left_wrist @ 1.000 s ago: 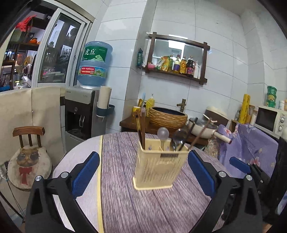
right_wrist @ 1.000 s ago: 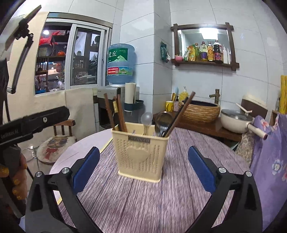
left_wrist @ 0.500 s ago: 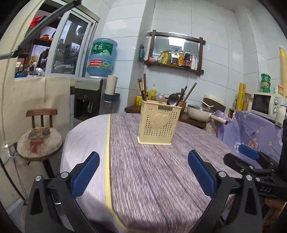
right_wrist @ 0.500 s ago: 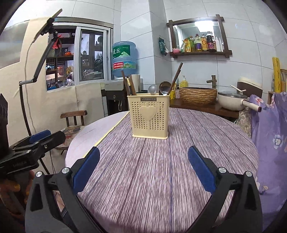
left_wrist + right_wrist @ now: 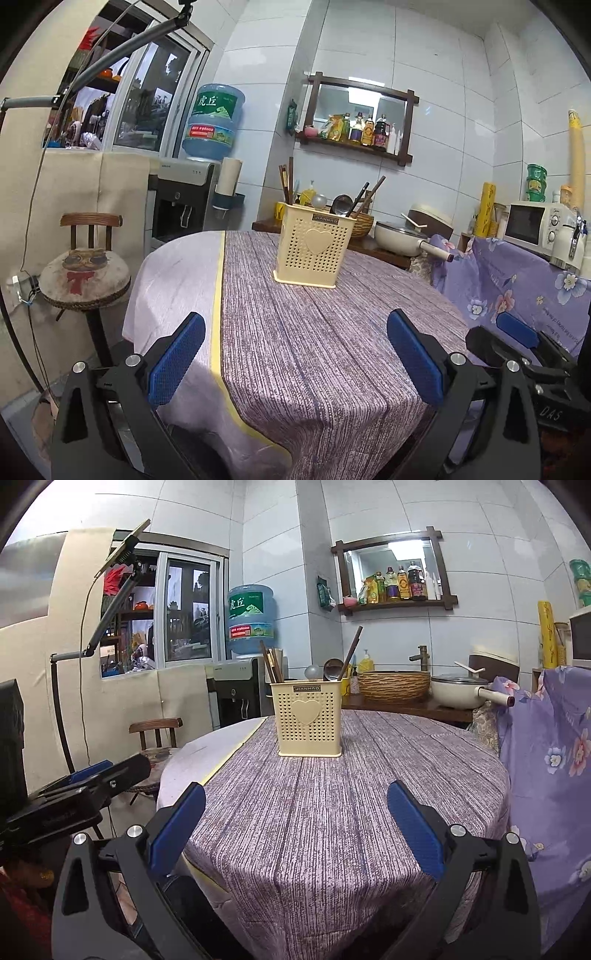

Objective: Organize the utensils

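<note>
A cream perforated utensil holder (image 5: 314, 252) with a heart on its front stands upright on the round table (image 5: 295, 350); it also shows in the right wrist view (image 5: 306, 723). Chopsticks (image 5: 271, 666), spoons (image 5: 332, 669) and a ladle stick out of its top. My left gripper (image 5: 295, 362) is open and empty, held off the table's near edge, well back from the holder. My right gripper (image 5: 295, 838) is open and empty, also at the near edge. The other gripper shows at the side of each view.
The table wears a purple striped cloth (image 5: 351, 794) with a yellow stripe (image 5: 216, 314). A stool with a cat cushion (image 5: 85, 273) stands to the left. A water dispenser (image 5: 184, 206), a sideboard with a basket (image 5: 393, 685) and pan (image 5: 458, 690) stand behind.
Both grippers have pulled back and down from the holder toward the table's near edge, staying open. The holder looks smaller and farther away.
</note>
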The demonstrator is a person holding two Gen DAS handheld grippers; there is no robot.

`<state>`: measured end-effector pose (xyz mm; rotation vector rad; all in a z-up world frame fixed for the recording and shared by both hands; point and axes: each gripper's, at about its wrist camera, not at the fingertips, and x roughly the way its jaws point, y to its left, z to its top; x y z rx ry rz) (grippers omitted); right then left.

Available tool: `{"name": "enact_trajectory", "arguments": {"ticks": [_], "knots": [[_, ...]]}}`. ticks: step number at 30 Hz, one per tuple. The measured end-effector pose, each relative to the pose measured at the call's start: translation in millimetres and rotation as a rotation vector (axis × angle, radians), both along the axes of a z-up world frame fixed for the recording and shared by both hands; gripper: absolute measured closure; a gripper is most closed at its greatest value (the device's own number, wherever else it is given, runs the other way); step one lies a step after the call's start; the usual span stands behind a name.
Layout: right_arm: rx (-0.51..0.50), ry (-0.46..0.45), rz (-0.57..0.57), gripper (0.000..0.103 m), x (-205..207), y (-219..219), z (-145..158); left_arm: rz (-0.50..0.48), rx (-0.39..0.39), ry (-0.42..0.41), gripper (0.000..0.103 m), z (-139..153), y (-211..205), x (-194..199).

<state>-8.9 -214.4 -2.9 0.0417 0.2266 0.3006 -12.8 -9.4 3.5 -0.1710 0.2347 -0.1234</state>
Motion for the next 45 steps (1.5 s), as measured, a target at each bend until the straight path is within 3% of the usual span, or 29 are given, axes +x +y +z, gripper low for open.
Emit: {"name": "enact_trajectory", "arguments": {"ticks": [45], "knots": [[-0.01,0.021,0.013,0.006,2.6,1.4,-2.2,-0.012,0.014,0.0,0.005,-5.5,-5.8,-4.6]]}}
